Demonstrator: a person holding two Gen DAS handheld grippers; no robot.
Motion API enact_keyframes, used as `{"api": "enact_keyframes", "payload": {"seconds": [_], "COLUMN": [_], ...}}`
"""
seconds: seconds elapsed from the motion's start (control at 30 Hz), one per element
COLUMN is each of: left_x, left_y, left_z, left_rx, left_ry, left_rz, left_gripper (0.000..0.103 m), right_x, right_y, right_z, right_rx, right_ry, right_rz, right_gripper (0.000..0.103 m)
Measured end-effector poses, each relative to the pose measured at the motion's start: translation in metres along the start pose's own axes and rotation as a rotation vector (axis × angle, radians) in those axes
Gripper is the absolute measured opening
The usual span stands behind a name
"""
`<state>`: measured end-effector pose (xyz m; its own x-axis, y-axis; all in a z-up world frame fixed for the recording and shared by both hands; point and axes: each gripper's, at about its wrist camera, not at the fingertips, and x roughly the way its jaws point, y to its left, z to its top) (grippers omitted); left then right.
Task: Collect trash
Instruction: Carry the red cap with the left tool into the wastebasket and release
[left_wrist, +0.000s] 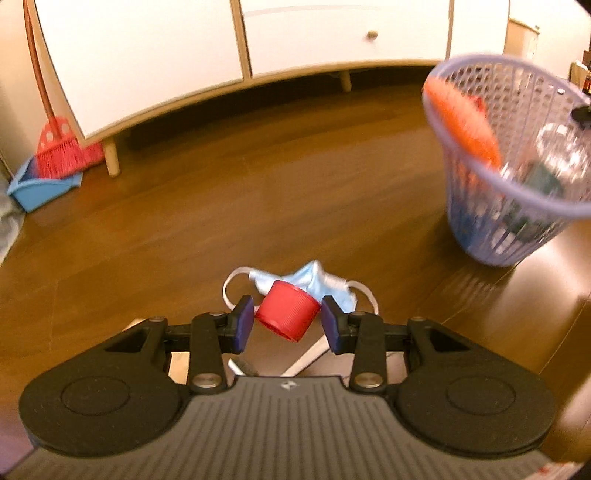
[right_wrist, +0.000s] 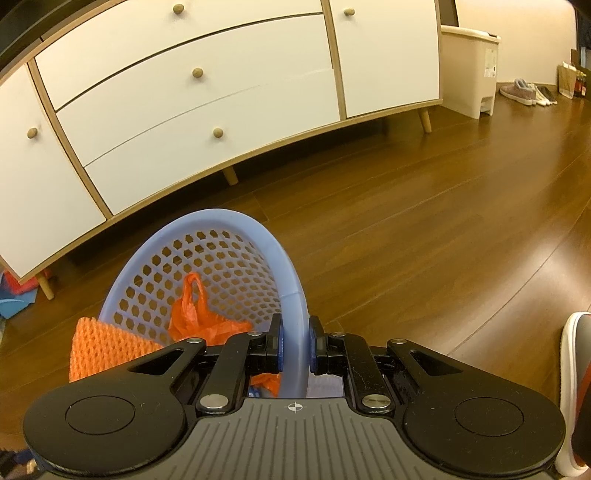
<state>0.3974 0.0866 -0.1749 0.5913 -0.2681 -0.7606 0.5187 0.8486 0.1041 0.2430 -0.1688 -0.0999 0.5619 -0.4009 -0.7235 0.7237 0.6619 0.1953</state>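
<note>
On the wooden floor (left_wrist: 184, 221), the left tongs (left_wrist: 288, 320) stood apart around a red cap (left_wrist: 287, 314), pads just beside it, not visibly pressing; a blue face mask (left_wrist: 321, 286) lay behind. Closing off-centre could probably squirt the ribbed cap sideways or snag a mask strap. The right tongs (right_wrist: 294, 347) were clamped on the rim of the lilac basket (right_wrist: 291, 280), which could tip and spill its orange bag (right_wrist: 195, 317). The basket was motion-blurred in the left view, its deeper contents indistinct.
</note>
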Motion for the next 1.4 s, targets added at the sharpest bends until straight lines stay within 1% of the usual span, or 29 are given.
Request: {"api": "enact_keyframes", "payload": {"seconds": [0.3, 0.47, 0.57, 0.67, 0.9, 1.0, 1.07, 1.1, 1.2, 1.27, 1.4], "left_x": [-0.029, -0.037, -0.039, -0.041, -0.034, -0.029, -0.028, -0.028, -0.032, -0.034, -0.041], "left_y": [-0.02, -0.037, -0.051, -0.069, -0.106, -0.121, -0.128, -0.129, -0.125, -0.116, -0.09], "left_z": [0.045, 0.069, 0.081, 0.09, 0.113, 0.124, 0.128, 0.129, 0.128, 0.127, 0.12], "left_rx": [0.027, 0.052, 0.06, 0.071, 0.106, 0.106, 0.097, 0.092, 0.071, 0.05, -0.017], "left_ry": [-0.106, -0.163, -0.191, -0.211, -0.23, -0.222, -0.213, -0.223, -0.24, -0.241, -0.248], "left_rz": [-0.053, -0.11, -0.158, -0.205, -0.306, -0.354, -0.364, -0.363, -0.363, -0.351, -0.324], "left_gripper": [0.034, 0.034, 0.034, 0.034, 0.034, 0.035, 0.042, 0.046, 0.047, 0.048, 0.048], "right_x": [0.002, 0.004, 0.005, 0.006, 0.006, 0.007, 0.008, 0.008, 0.01, 0.013, 0.016], "right_y": [-0.006, -0.006, -0.007, -0.007, -0.005, -0.005, -0.005, -0.006, -0.008, -0.009, -0.009], "right_z": [0.002, 0.003, 0.003, 0.003, 0.004, 0.005, 0.006, 0.006, 0.007, 0.008, 0.007], "right_rx": [-0.002, -0.005, -0.007, -0.008, -0.037, -0.052, -0.059, -0.062, -0.07, -0.067, -0.065], "right_ry": [0.023, 0.023, 0.024, 0.025, 0.02, 0.017, 0.017, 0.017, 0.015, 0.014, 0.013], "right_rz": [0.012, 0.019, 0.021, 0.022, 0.031, 0.034, 0.036, 0.036, 0.035, 0.033, 0.028], "right_gripper": [0.009, 0.009, 0.009, 0.009, 0.009, 0.009, 0.009, 0.009, 0.009, 0.009, 0.009]}}
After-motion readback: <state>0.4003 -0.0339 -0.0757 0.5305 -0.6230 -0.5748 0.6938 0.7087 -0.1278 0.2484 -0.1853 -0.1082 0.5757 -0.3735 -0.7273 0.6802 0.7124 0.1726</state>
